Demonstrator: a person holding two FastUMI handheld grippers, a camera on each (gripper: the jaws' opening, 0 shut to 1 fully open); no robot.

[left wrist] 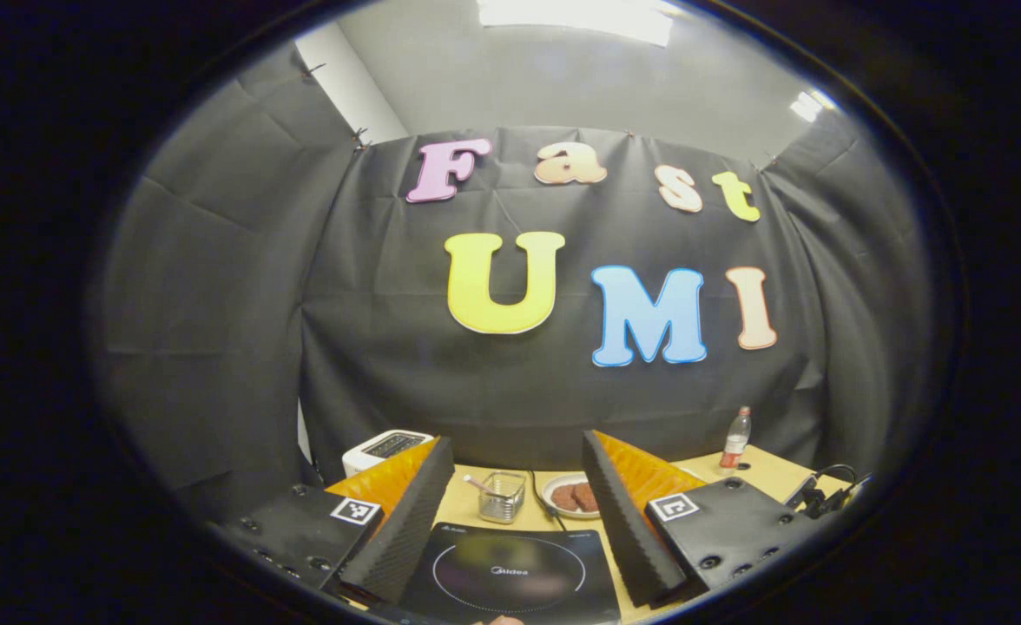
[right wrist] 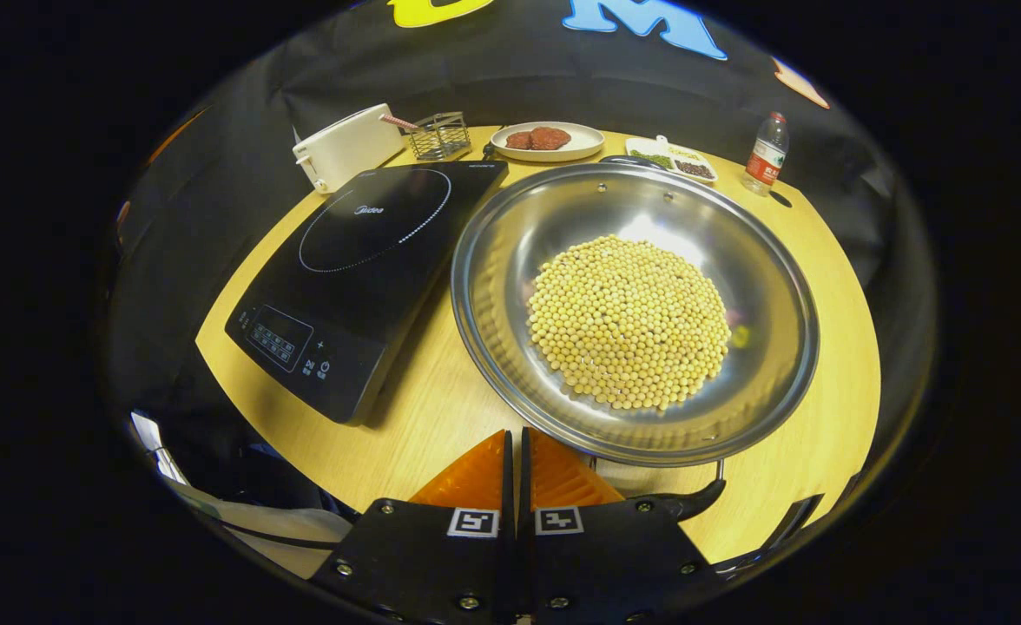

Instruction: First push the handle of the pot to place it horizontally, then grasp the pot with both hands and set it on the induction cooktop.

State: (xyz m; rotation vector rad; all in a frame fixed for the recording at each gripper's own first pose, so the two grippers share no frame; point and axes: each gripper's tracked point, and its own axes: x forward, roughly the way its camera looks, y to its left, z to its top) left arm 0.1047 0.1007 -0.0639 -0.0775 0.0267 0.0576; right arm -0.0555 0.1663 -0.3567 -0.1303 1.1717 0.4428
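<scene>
A wide steel pot (right wrist: pixel 502 260) holding a heap of soybeans (right wrist: pixel 628 321) stands on the wooden table (right wrist: pixel 424 408), just right of the black induction cooktop (right wrist: pixel 363 260). One dark pot handle (right wrist: pixel 680 502) points toward the near edge, and another (right wrist: pixel 628 161) shows at the far rim. My right gripper (right wrist: pixel 516 434) is shut with nothing in it, its tips just short of the pot's near rim and left of the near handle. My left gripper (left wrist: pixel 517 443) is open and held above the cooktop (left wrist: pixel 510 573), facing the back wall.
Along the back of the table stand a white toaster (right wrist: pixel 345 148), a wire basket (right wrist: pixel 439 134), a plate of brown patties (right wrist: pixel 548 139), a small divided dish (right wrist: pixel 671 161) and a bottle (right wrist: pixel 767 152). Cables (left wrist: pixel 823 495) lie at the table's right edge.
</scene>
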